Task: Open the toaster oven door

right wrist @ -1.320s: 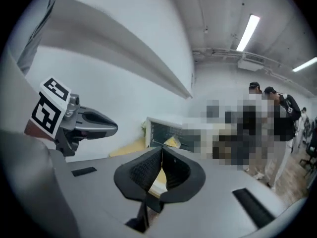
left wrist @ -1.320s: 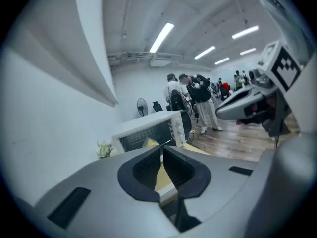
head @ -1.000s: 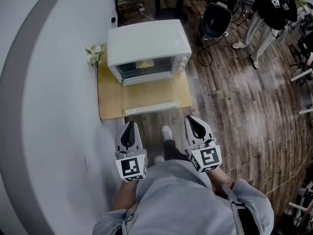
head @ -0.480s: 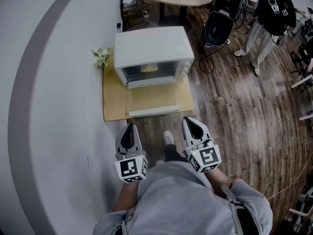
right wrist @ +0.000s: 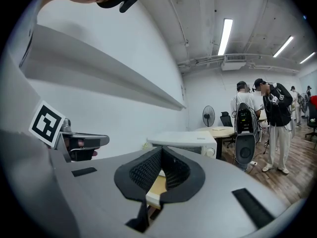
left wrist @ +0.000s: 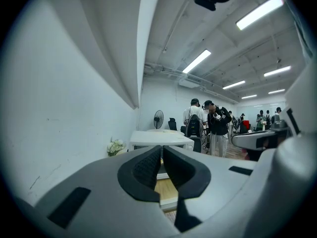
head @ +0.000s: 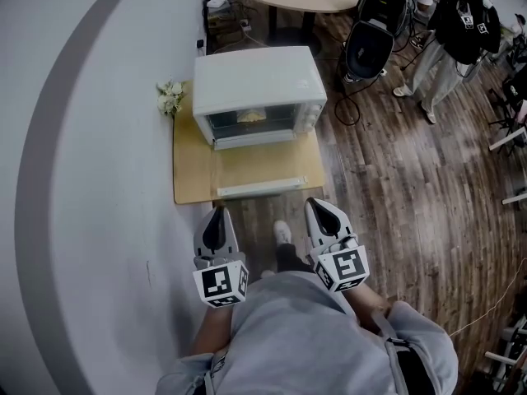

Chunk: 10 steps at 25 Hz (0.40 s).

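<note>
Head view: boxy white oven [head: 255, 85] on a flat wooden board [head: 188, 171], glass door [head: 259, 169] folded down; left gripper [head: 217, 212] and right gripper [head: 316, 206] clenched empty, ribbed black pads [left wrist: 147, 167] meeting.

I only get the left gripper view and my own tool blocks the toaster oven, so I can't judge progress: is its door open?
Observer: Yes. The head view shows the toaster oven with its glass door folded down flat over the wooden board.
Operator: Is the right tool on anything?
Observer: No. The right gripper view shows the right tool shut and empty.
Operator: Anything inside the oven?
Observer: There is something pale yellow inside; I cannot tell what.
</note>
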{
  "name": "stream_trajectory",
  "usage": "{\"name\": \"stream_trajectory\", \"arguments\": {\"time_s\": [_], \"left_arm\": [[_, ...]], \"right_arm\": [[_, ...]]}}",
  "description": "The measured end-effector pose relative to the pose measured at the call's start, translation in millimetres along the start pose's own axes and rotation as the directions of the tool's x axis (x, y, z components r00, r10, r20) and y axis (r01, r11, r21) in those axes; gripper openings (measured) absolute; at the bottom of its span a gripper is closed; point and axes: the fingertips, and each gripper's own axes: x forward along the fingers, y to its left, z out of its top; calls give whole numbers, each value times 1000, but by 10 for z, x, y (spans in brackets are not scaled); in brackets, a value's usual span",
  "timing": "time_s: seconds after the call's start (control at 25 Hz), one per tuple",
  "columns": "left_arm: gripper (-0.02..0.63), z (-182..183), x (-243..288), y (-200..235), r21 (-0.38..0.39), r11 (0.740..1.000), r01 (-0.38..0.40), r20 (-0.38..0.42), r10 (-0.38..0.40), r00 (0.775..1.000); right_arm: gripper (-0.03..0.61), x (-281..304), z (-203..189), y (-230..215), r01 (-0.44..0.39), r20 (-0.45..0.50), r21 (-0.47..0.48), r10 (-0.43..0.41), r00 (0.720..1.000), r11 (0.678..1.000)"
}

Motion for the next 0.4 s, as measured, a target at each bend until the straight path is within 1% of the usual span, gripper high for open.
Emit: {"name": "stream_trajectory", "arguments": {"time_s": [0.4], "left_arm": [[15, -46, 29, 34, -2, 1000, -5, -6, 5, 1000]], "right_arm": [[-2, 30, -8, -21, 4, 0, 13, -4, 1000, 1000]]}}
